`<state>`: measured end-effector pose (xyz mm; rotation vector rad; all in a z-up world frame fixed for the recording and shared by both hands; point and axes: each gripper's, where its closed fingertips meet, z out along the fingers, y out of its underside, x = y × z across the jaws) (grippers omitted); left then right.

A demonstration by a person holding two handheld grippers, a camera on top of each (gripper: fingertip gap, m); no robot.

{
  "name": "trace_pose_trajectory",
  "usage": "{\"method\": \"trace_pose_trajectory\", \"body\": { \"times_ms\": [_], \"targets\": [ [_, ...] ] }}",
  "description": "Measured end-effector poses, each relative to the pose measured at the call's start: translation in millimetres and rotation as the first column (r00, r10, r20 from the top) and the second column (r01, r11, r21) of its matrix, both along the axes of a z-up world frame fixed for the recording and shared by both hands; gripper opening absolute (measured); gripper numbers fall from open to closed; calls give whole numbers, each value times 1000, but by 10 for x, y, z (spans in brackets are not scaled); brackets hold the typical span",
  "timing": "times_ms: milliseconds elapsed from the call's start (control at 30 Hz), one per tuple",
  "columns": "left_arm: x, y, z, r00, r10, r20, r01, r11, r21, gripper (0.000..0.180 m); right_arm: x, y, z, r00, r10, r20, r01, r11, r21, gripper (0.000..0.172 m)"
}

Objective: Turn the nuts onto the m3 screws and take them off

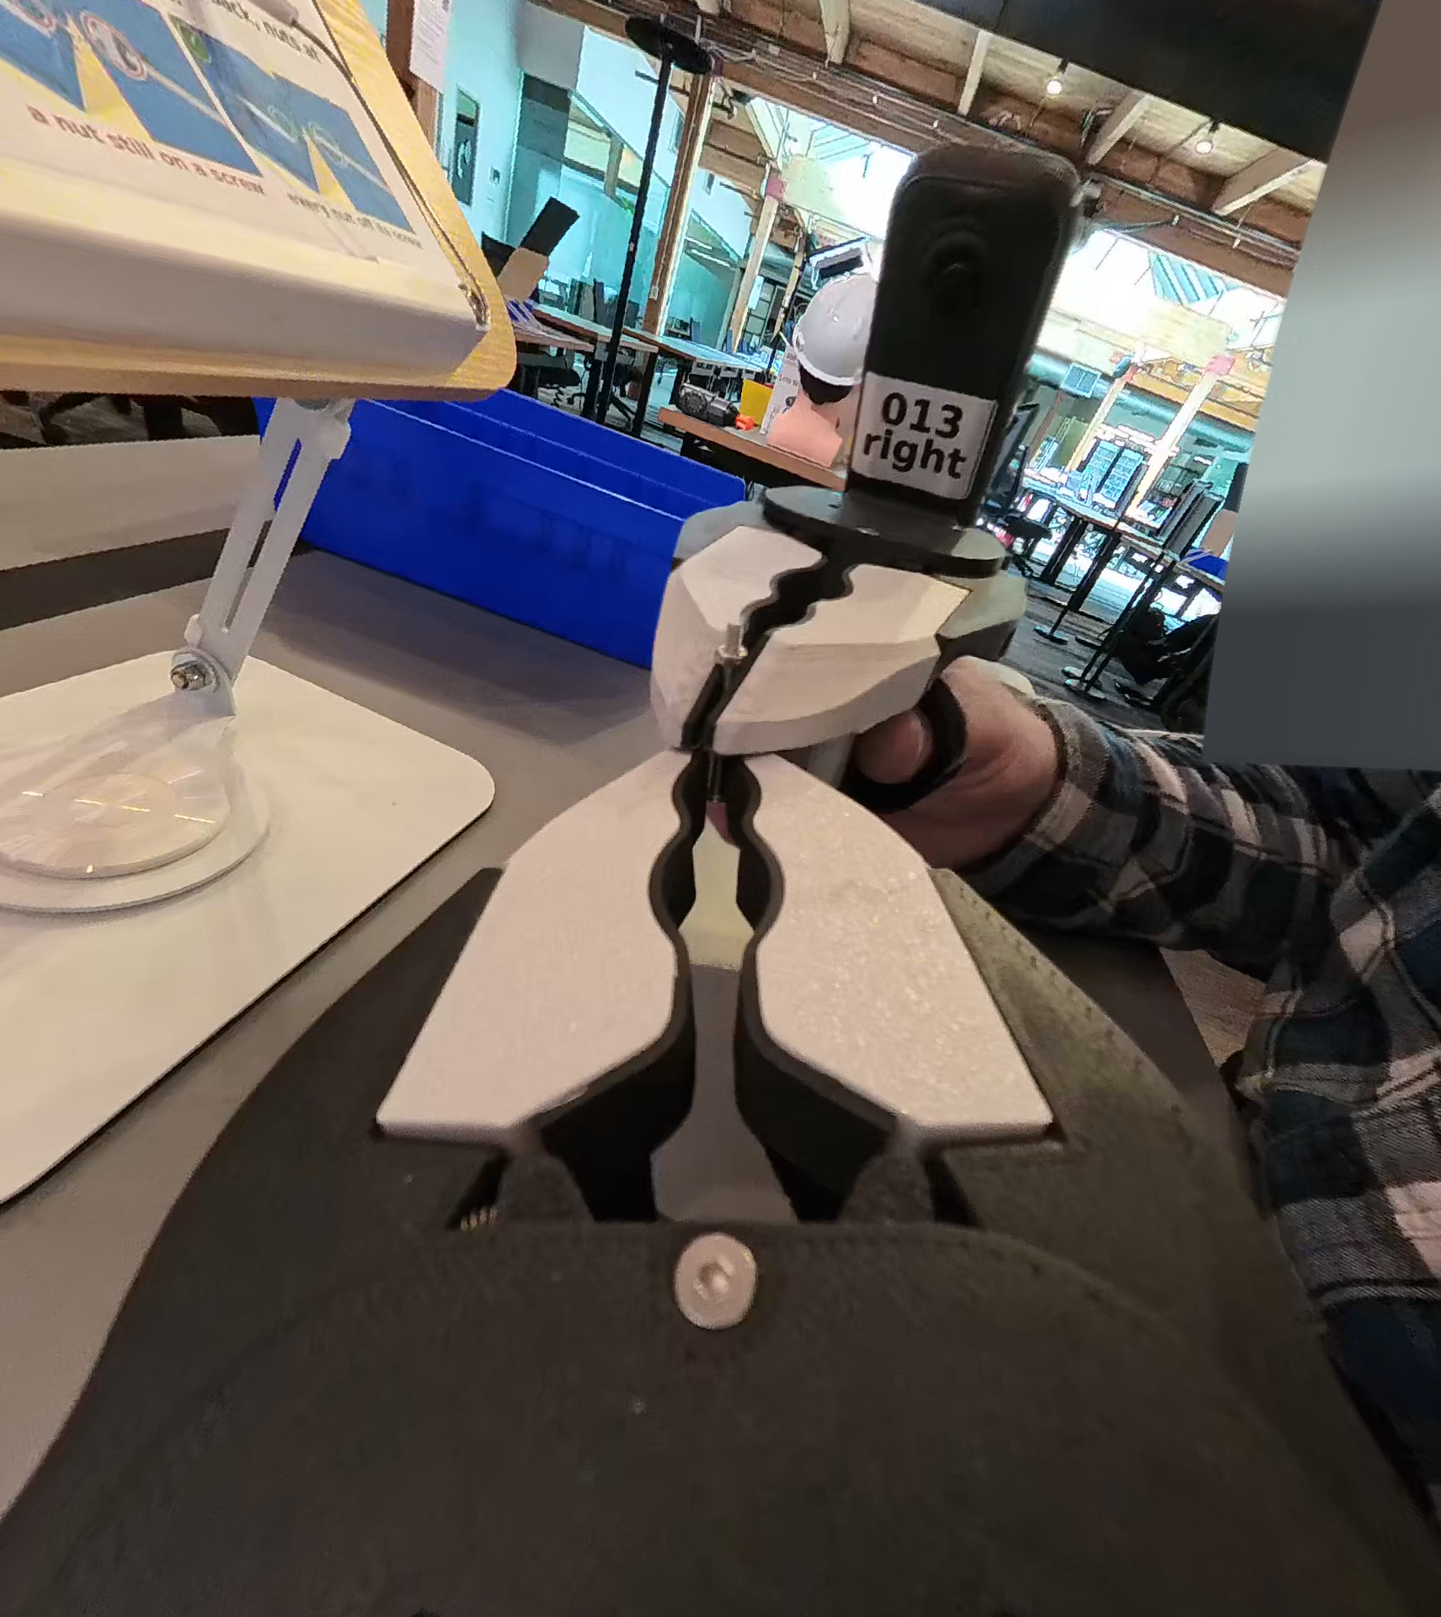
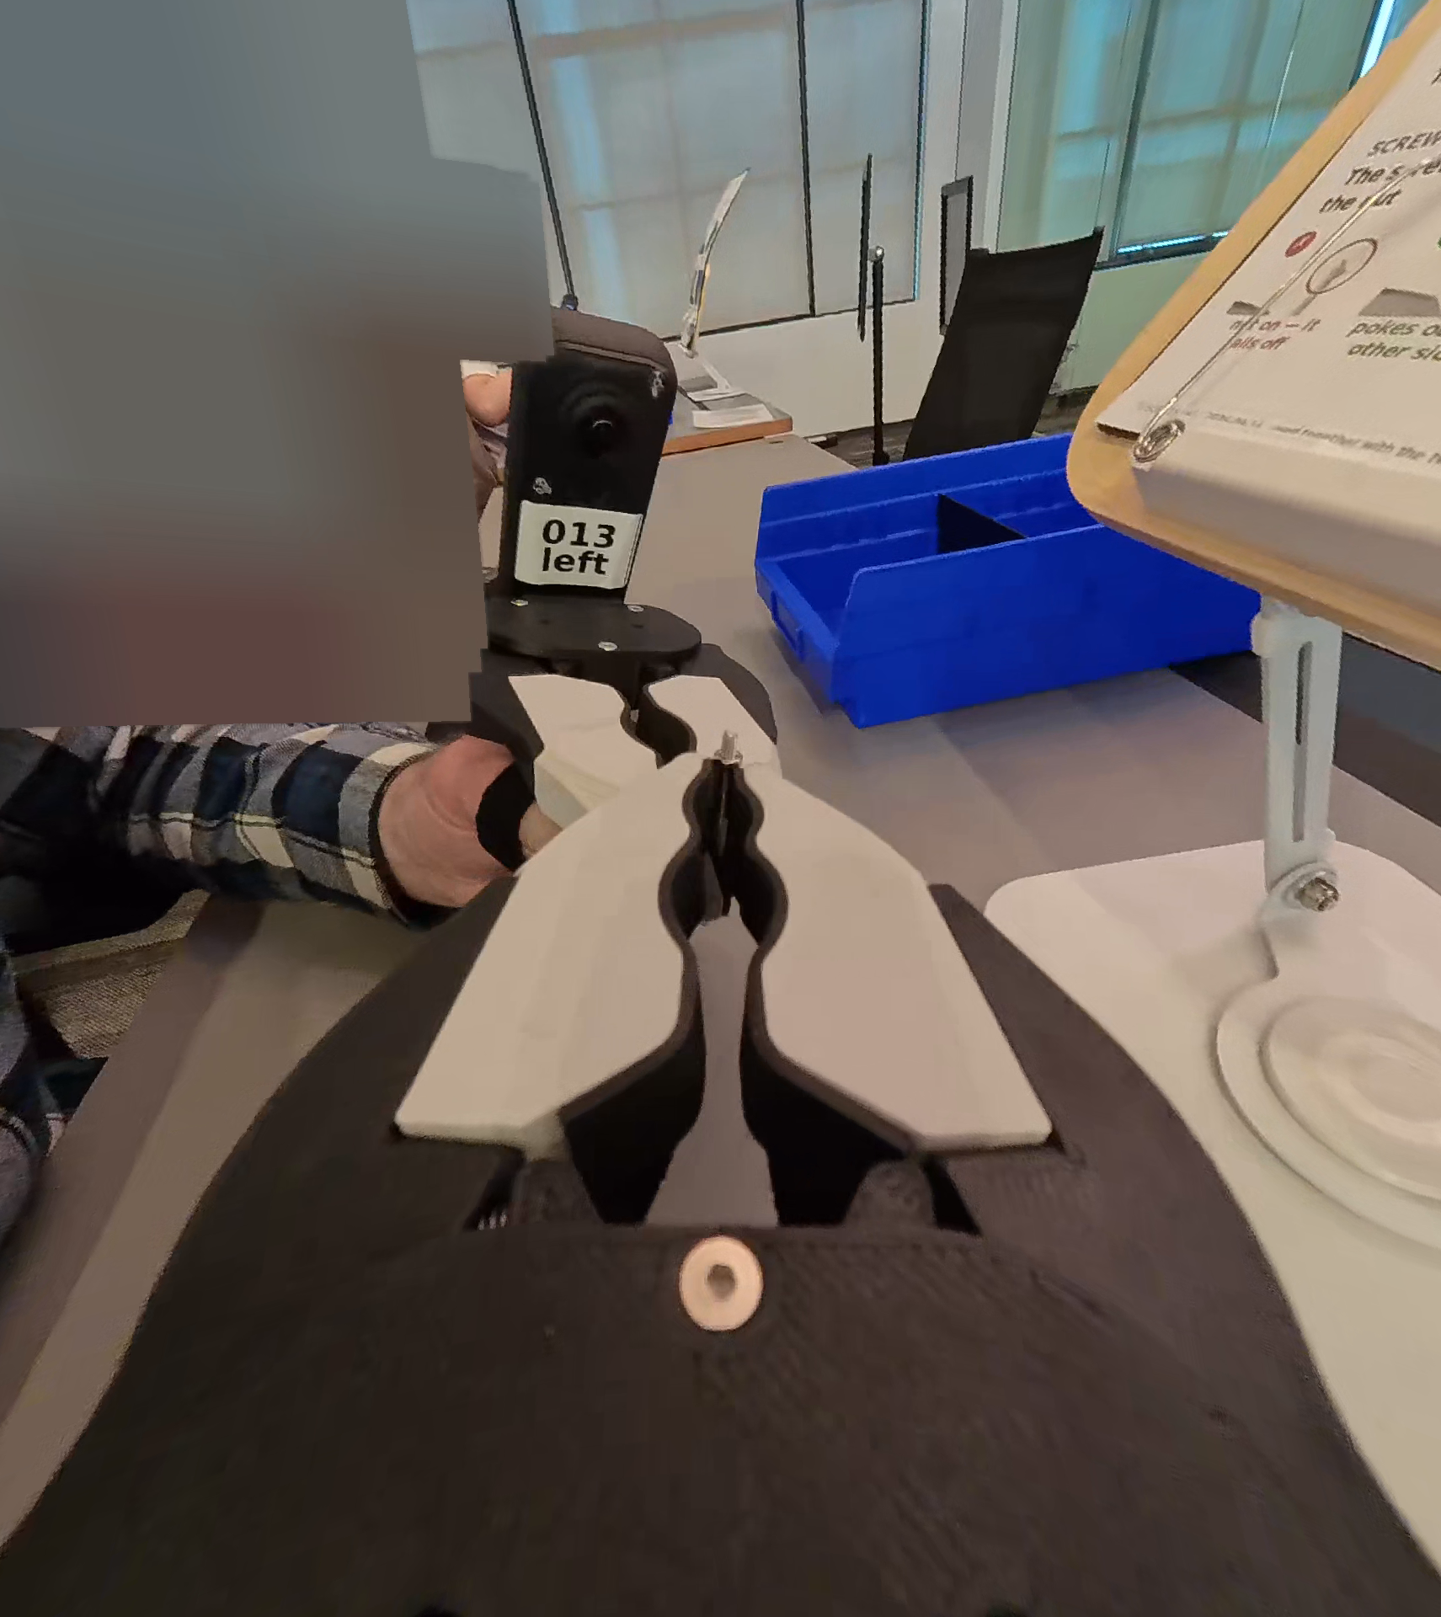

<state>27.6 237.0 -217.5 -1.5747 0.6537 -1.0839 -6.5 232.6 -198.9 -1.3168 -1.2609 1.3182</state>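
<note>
Grey matte table (image 2: 1005, 787) in an open workshop with timber ceiling beams, tall windows and more benches behind; a blue plastic divided bin (image 2: 1005, 604) sits at the far edge, and a white stand (image 1: 244, 560) on a rounded white base plate (image 1: 174, 962) carries a tilted wooden board with a printed sheet (image 1: 174, 175) overhanging the work area. Both grippers meet tip to tip over the table: right gripper (image 2: 721, 787) is clamped narrow on a thin metal screw (image 2: 727, 754), its threaded end with a small nut poking above the white fingers (image 2: 830, 962). Left gripper (image 1: 712, 779) is nearly closed on the screw's lower end, wavy black pads against it; plaid-sleeved hands (image 1: 988, 770) on the black handles.
</note>
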Motion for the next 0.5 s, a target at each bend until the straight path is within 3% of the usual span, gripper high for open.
{"method": "trace_pose_trajectory", "body": {
  "times_ms": [67,167,300,400,500],
  "targets": [
    [15,-19,48,999,-20,37,20,1000,-2,5,20,-8,39,1000,-17,-11,17,1000,12,2],
    [49,-39,23,999,-47,4,47,999,-2,26,149,61,207,997,-67,-47,67,998,3,3],
    [85,-93,11,997,-65,-29,65,998,26,0,683,438,554,973,-229,-20,230,969,87,3],
    [98,-93,-36,996,-58,-61,59,998,23,0,1373,1027,757,899,-436,40,430,897,106,3],
    [107,-78,-88,995,-54,-83,56,998,19,0,2114,1709,668,753,-634,176,613,773,163,3]
  ]
}}
